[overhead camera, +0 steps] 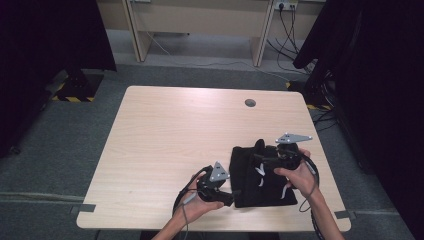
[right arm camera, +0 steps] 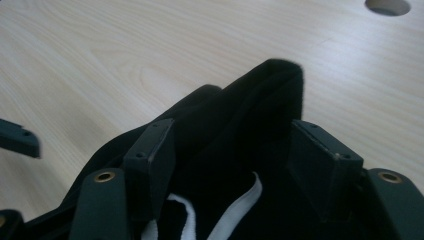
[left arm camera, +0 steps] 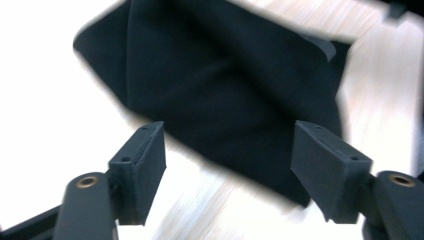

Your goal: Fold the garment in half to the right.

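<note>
Folding looks nearly done: black garment (overhead camera: 262, 175) lies bundled near right on table (overhead camera: 165, 140); left gripper (left arm camera: 227, 150) and right gripper (right arm camera: 230, 150) both released, jaws apart.

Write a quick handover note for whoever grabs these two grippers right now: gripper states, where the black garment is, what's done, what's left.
Left hand-held gripper: jaws open, nothing pressed between them, at the near left edge of the black garment.
Right hand-held gripper: jaws open, standing either side of a raised fold of the garment, pads not pressing on it.
Garment: lies folded into a compact bundle on the near right part of the table, white drawstrings showing on top.
Done: it looks folded and released.
Left: probably flatten the raised fold and draw both grippers back.
</note>
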A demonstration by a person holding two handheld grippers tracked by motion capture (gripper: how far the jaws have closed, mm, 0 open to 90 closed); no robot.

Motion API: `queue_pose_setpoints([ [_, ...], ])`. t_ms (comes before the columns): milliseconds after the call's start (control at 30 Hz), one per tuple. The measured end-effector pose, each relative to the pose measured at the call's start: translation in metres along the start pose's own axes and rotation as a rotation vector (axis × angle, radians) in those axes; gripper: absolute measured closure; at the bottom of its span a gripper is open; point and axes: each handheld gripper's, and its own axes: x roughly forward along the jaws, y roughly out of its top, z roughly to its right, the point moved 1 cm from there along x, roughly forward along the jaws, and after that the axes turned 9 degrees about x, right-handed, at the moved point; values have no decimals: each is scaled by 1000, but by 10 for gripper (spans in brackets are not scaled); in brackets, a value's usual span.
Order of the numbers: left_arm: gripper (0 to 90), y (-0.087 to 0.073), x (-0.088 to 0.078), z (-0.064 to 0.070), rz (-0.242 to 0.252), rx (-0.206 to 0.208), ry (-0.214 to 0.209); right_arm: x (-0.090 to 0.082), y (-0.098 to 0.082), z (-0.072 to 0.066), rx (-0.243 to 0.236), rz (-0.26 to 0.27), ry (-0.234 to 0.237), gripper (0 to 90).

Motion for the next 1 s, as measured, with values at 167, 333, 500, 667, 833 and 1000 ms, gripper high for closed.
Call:
queue_pose_setpoints([
  [167, 165, -9, 17, 0, -64, -28, 44, 10, -8, -2, 1, -43, 3, 363],
  [333, 126, -15, 25, 2, -100, 8, 106, 12, -17, 7, 16, -67, -15, 372],
  [500, 116, -16, 26, 4, -88, 9, 118, 11, -26, 14, 20, -88, -35, 392],
  [667, 117, -17, 25, 4, -84, 9, 116, 13, -31, 17, -1, -102, -51, 403],
  [833, 122, -19, 22, 3, -79, 7, 105, 2, -30, 10, -23, -68, -24, 403],
  [1000, 135, -29, 8, -4, -68, -5, 123, -13, -27, -1, 43, -12, -16, 227],
])
